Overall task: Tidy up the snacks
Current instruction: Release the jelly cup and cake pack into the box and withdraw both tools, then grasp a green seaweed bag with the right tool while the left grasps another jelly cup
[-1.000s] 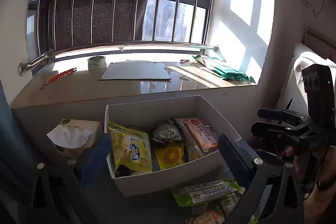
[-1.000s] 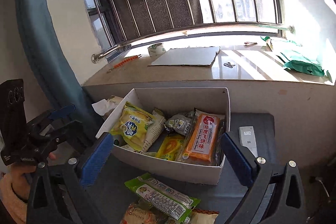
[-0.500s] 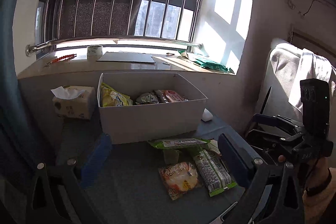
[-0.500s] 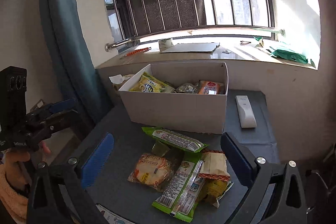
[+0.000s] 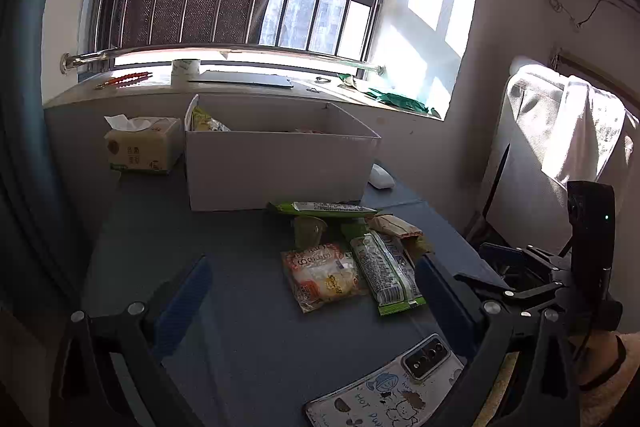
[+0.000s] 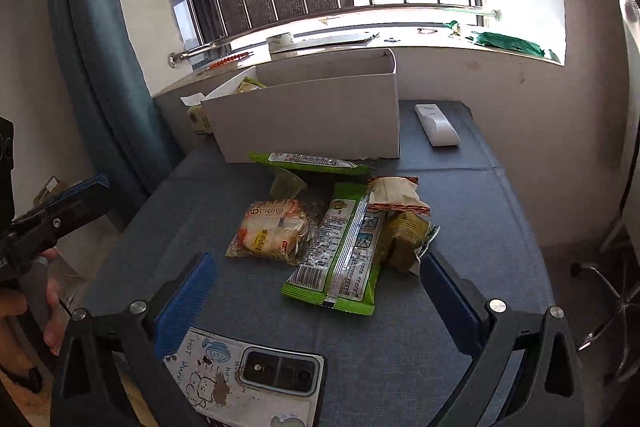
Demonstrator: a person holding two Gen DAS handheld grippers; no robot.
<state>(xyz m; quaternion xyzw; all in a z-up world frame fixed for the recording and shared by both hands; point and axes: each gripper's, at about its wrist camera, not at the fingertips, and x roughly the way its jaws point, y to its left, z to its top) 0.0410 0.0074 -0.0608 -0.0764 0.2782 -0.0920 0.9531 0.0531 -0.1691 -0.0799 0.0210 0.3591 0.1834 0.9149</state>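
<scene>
A white box (image 5: 280, 163) (image 6: 312, 115) stands at the back of the blue table and holds several snack packs. In front of it lies a loose pile: a bread pack (image 5: 322, 277) (image 6: 272, 231), a long green pack (image 5: 384, 273) (image 6: 344, 247), another green pack (image 5: 324, 207) (image 6: 308, 162) by the box, a brown-edged pack (image 6: 396, 193) and a small jelly cup (image 6: 286, 183). My left gripper (image 5: 312, 291) is open and empty, low over the table before the pile. My right gripper (image 6: 316, 287) is open and empty, just short of the pile.
A phone in a cartoon case (image 5: 384, 387) (image 6: 248, 375) lies at the near table edge. A tissue pack (image 5: 140, 147) stands left of the box. A white remote (image 6: 436, 125) lies right of it. The windowsill (image 5: 240, 83) runs behind.
Both grippers have pulled back and down from over the box. The loose pile and the phone have come into view. Both stay open.
</scene>
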